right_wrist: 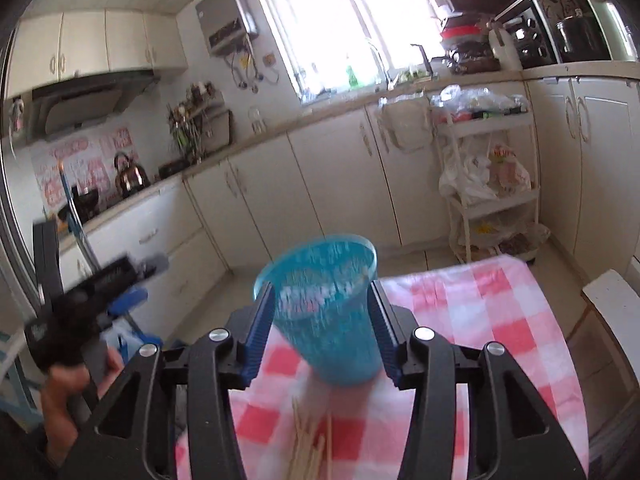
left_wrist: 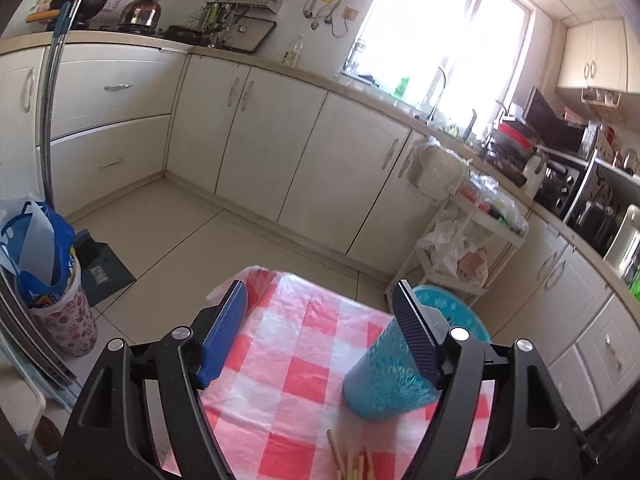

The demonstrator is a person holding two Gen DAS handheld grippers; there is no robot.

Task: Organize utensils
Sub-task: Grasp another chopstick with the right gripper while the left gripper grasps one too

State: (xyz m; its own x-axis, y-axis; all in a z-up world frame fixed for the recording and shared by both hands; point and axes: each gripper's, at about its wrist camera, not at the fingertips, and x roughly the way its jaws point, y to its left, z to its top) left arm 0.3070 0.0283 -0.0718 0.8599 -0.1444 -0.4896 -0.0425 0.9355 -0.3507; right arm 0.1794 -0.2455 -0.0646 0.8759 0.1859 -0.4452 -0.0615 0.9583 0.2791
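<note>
A teal plastic cup (right_wrist: 324,312) stands on the red-and-white checked tablecloth (right_wrist: 500,320). It sits between the fingers of my right gripper (right_wrist: 322,320). The blue pads lie close along its sides, and I see no squeeze on it. The picture is blurred there. In the left wrist view the same cup (left_wrist: 384,368) shows just behind the right finger (left_wrist: 416,332) of my left gripper (left_wrist: 320,332), which is open wide with only cloth between its pads. Several wooden chopsticks (left_wrist: 352,460) lie loose on the cloth in front of the cup, also seen as chopsticks (right_wrist: 312,440).
The table edge (left_wrist: 256,272) drops to a tiled floor. A flowered bin with a blue bag (left_wrist: 52,280) stands at the left and a white trolley (left_wrist: 472,240) at the right. A hand (right_wrist: 68,384) holds the left gripper left of the table.
</note>
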